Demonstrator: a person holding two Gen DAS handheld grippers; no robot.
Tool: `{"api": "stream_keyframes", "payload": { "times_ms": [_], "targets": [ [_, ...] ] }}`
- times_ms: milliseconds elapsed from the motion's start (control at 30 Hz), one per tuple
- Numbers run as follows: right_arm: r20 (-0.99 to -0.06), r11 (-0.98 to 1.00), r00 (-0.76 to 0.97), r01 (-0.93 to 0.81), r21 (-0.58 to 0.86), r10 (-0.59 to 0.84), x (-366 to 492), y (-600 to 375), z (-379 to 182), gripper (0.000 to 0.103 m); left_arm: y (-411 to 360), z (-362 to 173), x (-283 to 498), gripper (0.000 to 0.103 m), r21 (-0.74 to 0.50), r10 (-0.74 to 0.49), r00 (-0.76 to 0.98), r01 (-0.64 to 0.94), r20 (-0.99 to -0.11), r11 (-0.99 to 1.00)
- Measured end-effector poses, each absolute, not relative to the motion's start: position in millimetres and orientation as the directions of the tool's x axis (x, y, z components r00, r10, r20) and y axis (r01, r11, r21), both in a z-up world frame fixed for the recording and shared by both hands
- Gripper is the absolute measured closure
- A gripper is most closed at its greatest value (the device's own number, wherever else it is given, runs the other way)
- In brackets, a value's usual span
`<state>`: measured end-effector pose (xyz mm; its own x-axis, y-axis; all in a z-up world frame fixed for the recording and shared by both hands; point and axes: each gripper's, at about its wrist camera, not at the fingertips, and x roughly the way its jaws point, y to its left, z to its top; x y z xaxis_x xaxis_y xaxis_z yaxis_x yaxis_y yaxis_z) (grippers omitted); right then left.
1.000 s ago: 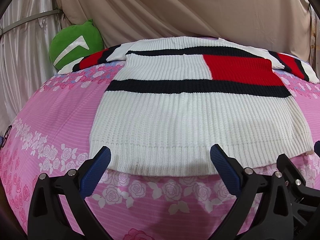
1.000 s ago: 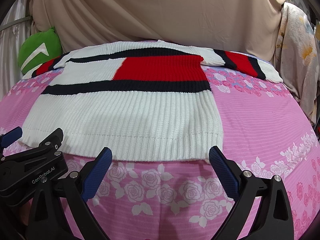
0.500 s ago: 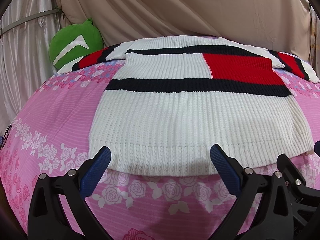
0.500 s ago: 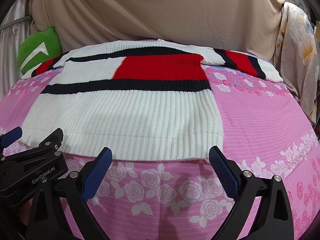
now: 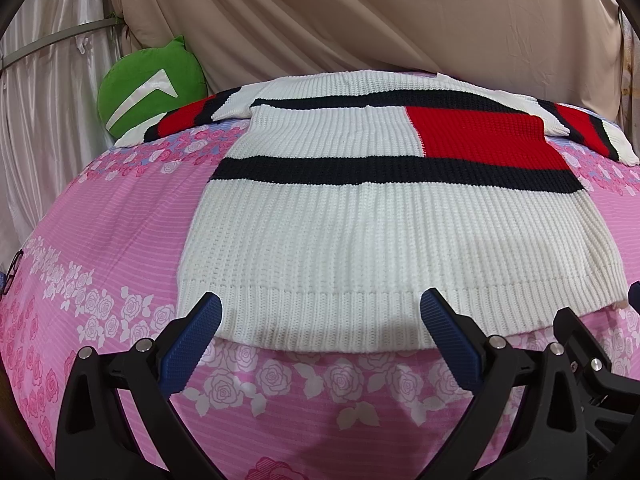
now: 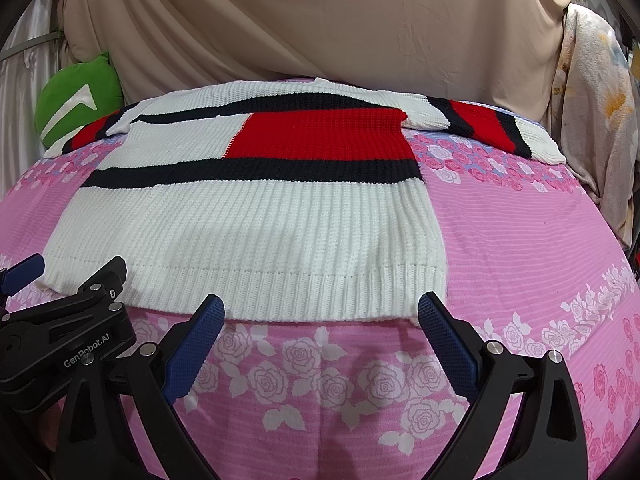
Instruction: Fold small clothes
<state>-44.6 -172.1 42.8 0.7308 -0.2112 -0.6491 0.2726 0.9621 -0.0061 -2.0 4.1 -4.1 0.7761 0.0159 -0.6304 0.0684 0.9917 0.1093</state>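
Note:
A white knitted sweater [image 5: 360, 240] with black stripes and a red block lies flat on the pink bed, sleeves spread out to both sides at the far end. It also shows in the right wrist view [image 6: 260, 228]. My left gripper [image 5: 320, 312] is open and empty, its blue fingertips just above the near ribbed hem, left of middle. My right gripper [image 6: 320, 312] is open and empty at the hem's right part, its right fingertip [image 6: 436, 312] at the sweater's near right corner. Each gripper's body shows at the edge of the other's view.
The pink rose-print bedsheet [image 5: 100, 240] covers the bed. A green cushion [image 5: 148, 84] sits at the far left against beige drapes [image 5: 360, 12]. A floral cloth [image 6: 592, 120] hangs at the far right.
Both grippers have crept slightly forward toward the hem; otherwise nothing has moved.

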Motion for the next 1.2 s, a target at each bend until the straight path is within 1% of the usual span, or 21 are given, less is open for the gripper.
{"api": "stream_keyframes", "payload": {
  "times_ms": [700,733,833,900,967,1033,1133,1200],
  "targets": [
    [-0.651,0.962,0.730,0.271,-0.004,-0.209,-45.4,-171.5,41.5,0.007,3.6,-3.7,-1.5,0.006,0.110,0.016,0.775,0.069,-0.632,0.992],
    [-0.663,0.961,0.719,0.276,-0.004,-0.209,-44.0,-172.1,41.9,0.007,3.6,-3.6,-1.5,0.006,0.110,0.017,0.775,0.068,-0.632,0.992],
    [-0.652,0.965,0.735,0.260,0.014,-0.188,-49.6,-173.7,38.2,0.007,4.1,-4.3,-1.6,0.006,0.103,0.010,0.776,0.071,-0.630,0.992],
    [-0.651,0.970,0.744,0.239,0.051,-0.150,-51.2,-178.3,38.7,0.007,6.0,-5.5,-1.7,0.006,0.083,-0.015,0.774,0.088,-0.633,0.993],
    [-0.654,0.970,0.750,0.220,0.105,-0.100,-49.2,-189.3,40.8,0.007,9.2,-5.1,-2.4,0.006,0.041,-0.063,0.774,0.114,-0.630,0.993],
    [-0.650,0.961,0.755,0.233,0.146,-0.085,-43.3,-210.1,46.3,0.007,14.1,-0.7,-3.6,0.006,0.007,-0.083,0.791,0.110,-0.606,0.994],
    [-0.606,0.929,0.780,0.323,0.181,-0.154,-31.7,-266.5,58.5,0.007,22.0,8.0,-0.8,0.006,-0.032,-0.089,0.810,0.086,-0.580,0.996],
    [-0.572,0.895,0.789,0.400,0.199,-0.226,-23.1,-313.8,66.0,0.007,24.1,12.3,7.7,0.006,-0.048,-0.100,0.793,0.089,-0.601,0.995]
  ]
}}
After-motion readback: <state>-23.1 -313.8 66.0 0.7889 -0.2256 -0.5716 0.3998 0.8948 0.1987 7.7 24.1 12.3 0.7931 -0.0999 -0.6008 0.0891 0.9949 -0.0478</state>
